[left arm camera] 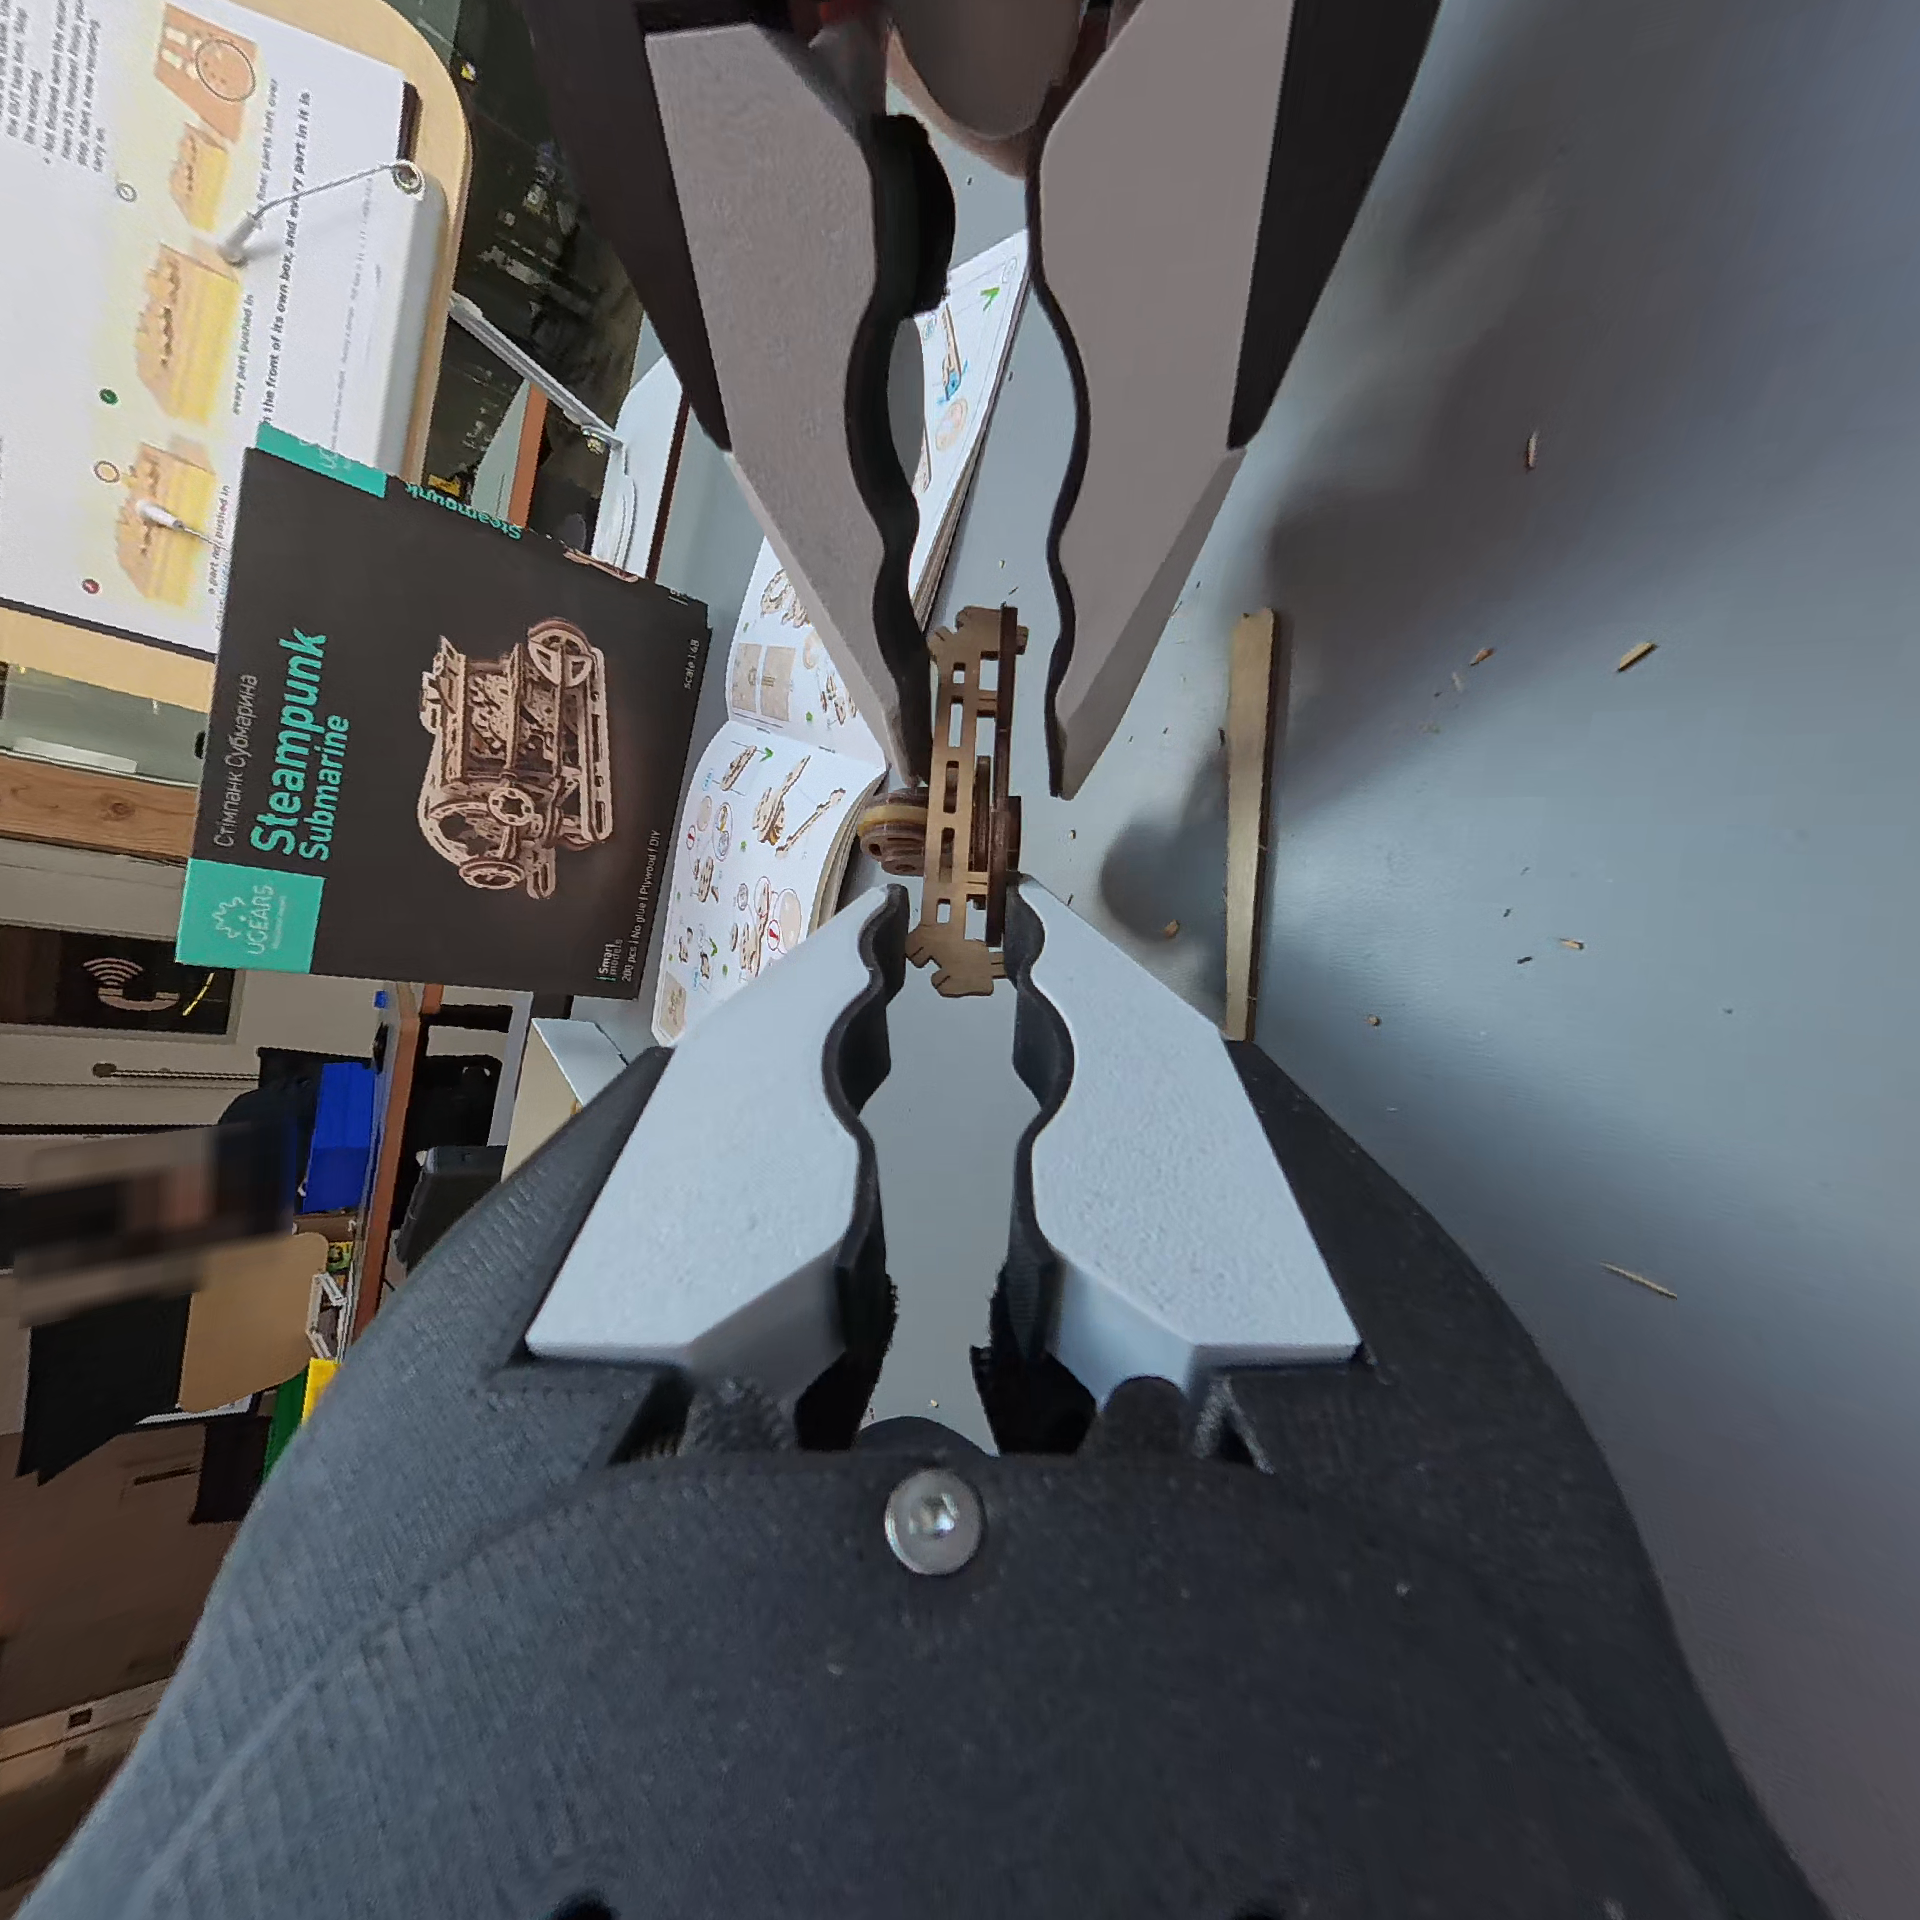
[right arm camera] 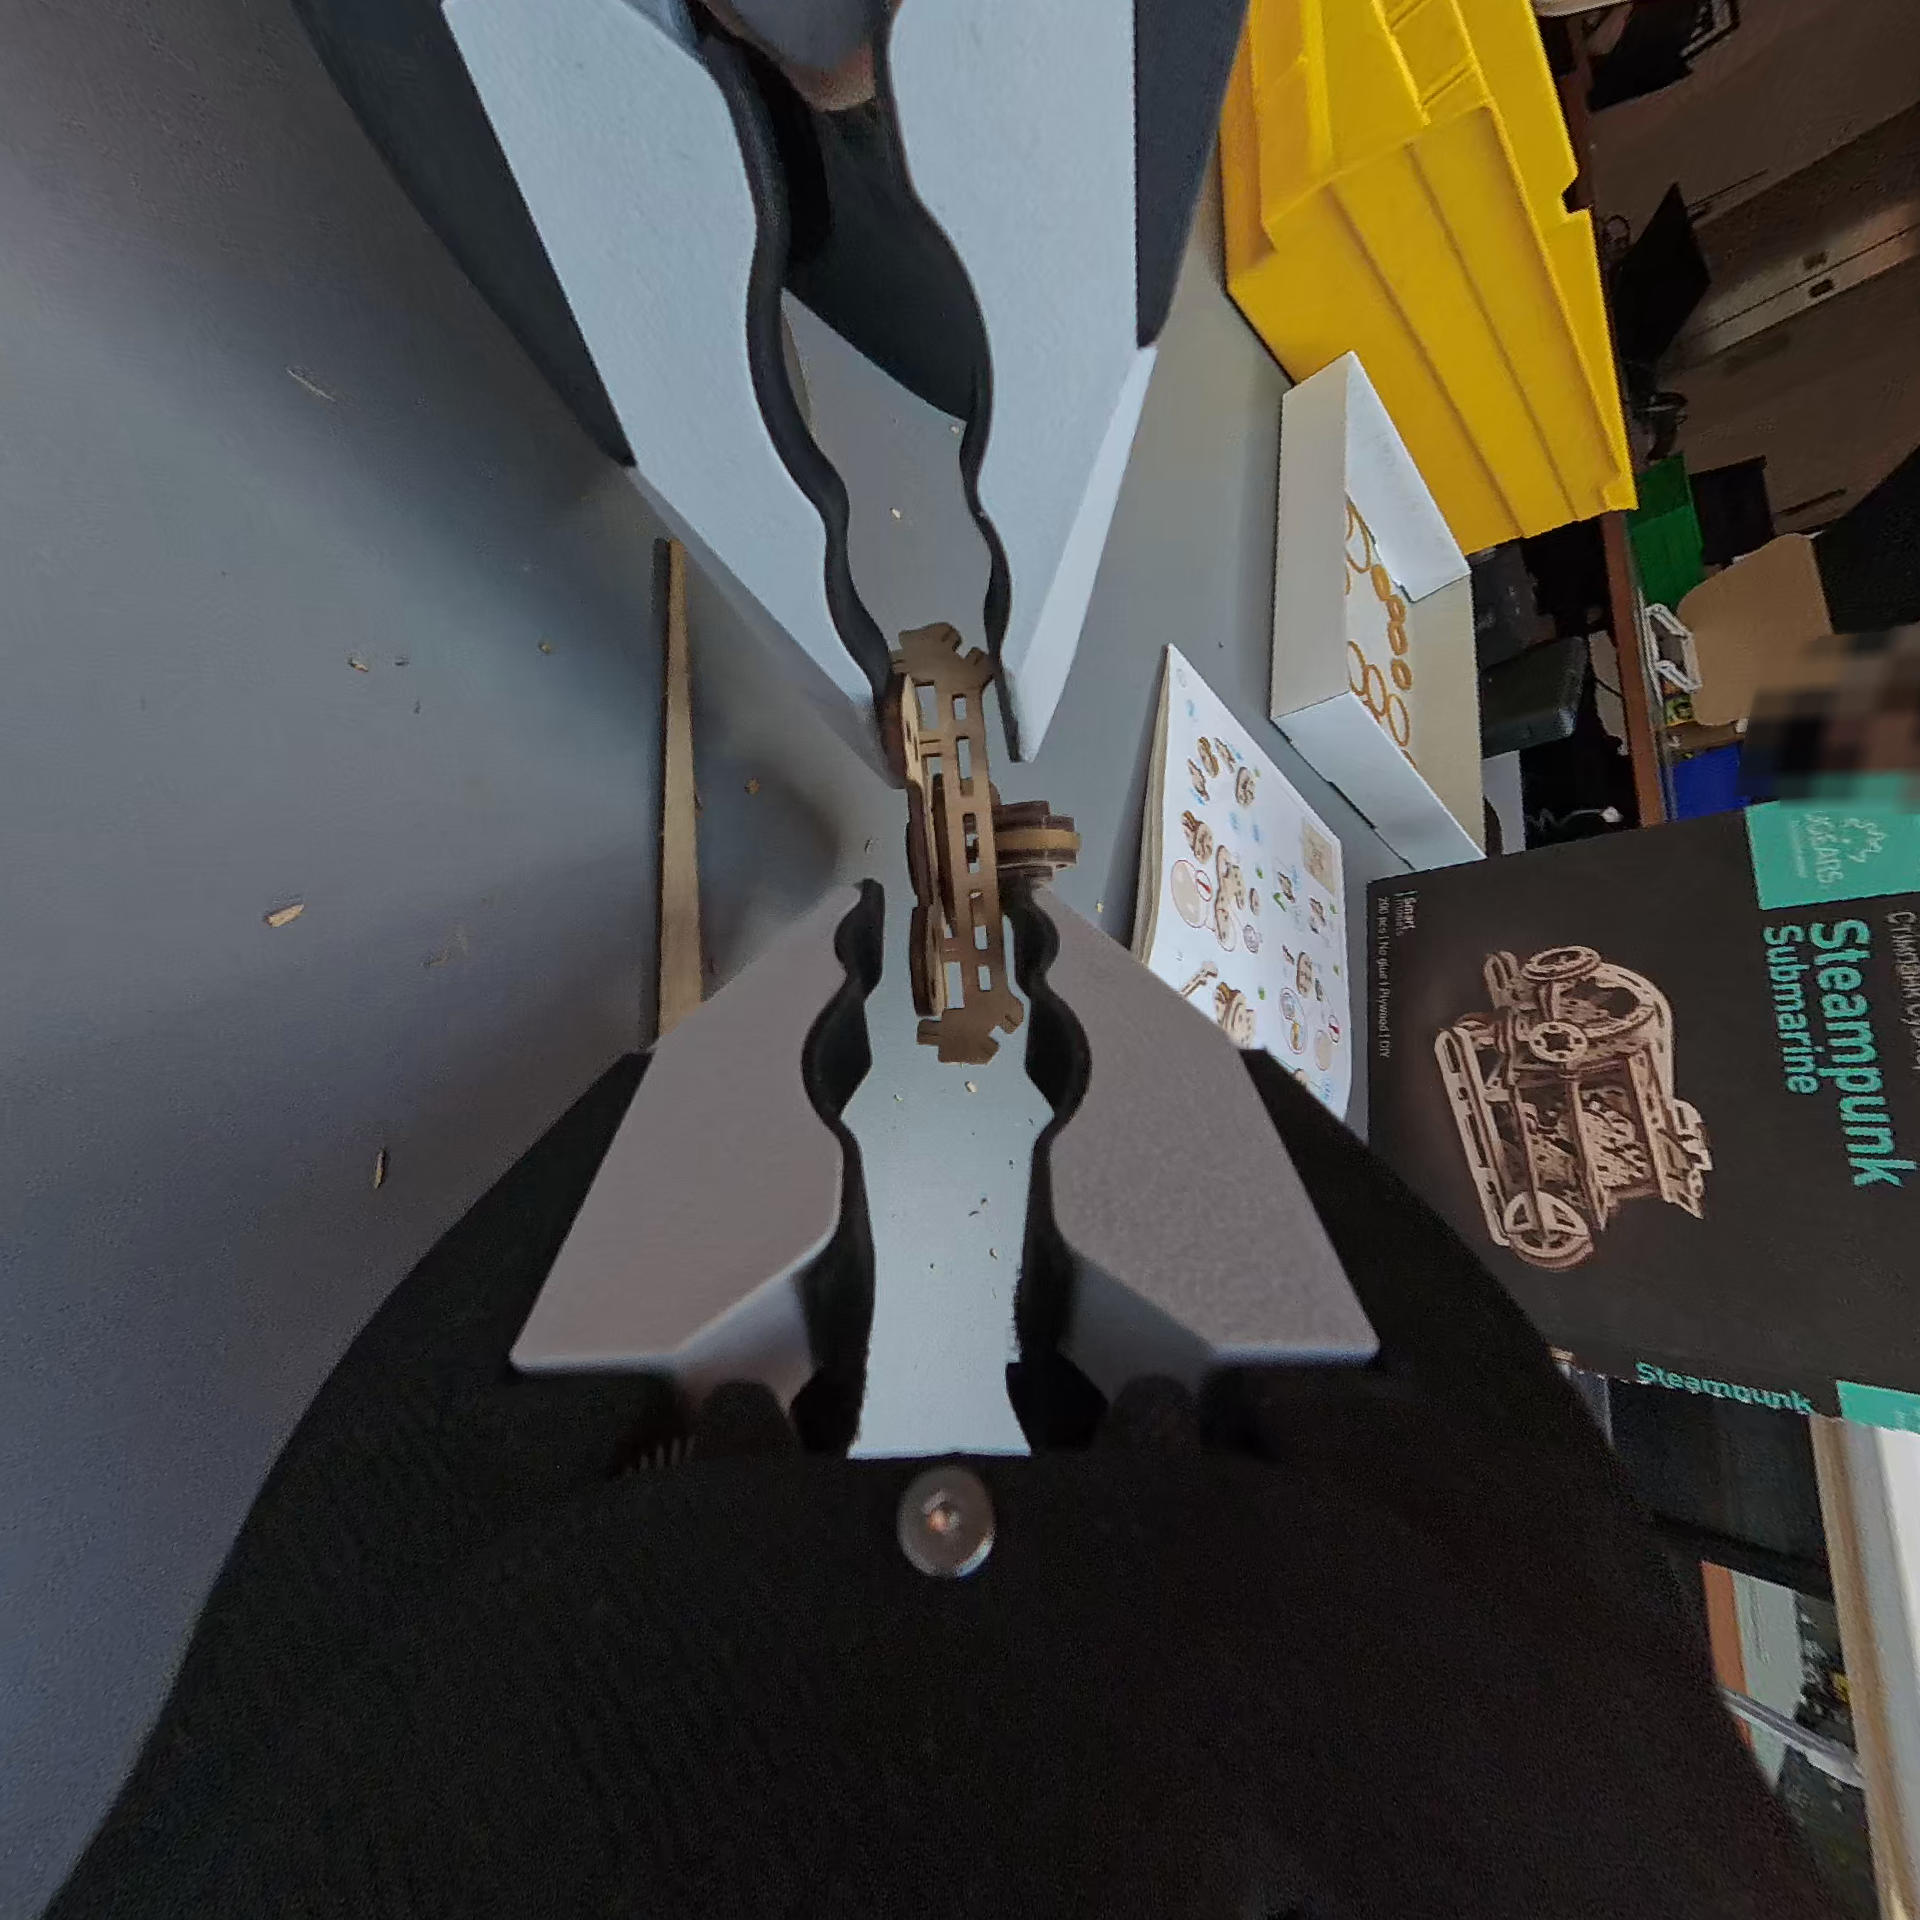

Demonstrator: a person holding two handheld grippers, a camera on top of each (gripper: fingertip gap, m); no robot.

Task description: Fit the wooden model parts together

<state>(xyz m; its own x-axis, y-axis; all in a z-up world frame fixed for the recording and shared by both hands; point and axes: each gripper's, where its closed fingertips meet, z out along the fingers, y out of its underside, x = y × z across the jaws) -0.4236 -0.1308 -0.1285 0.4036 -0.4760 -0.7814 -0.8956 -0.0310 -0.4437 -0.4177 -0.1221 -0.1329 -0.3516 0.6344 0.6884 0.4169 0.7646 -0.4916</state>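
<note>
The grey worktop (right arm camera: 312, 623) is strewn with small wood splinters (right arm camera: 283, 914). A dark box (right arm camera: 1621, 1101) with teal edges and a picture of a wooden machine stands upright on it. Just beside the box lies an open instruction booklet (right arm camera: 1247, 894). Beyond the booklet, farther from the box, sits a white tray (right arm camera: 1340, 582) holding pale rings, and past that a yellow bin (right arm camera: 1434, 270). Behind the box hangs a printed poster (left arm camera: 156, 312).

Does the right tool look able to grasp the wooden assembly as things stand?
Probably yes: the wooden assembly, held by the left tool, sits inside the open right tool, with nothing between.
</note>
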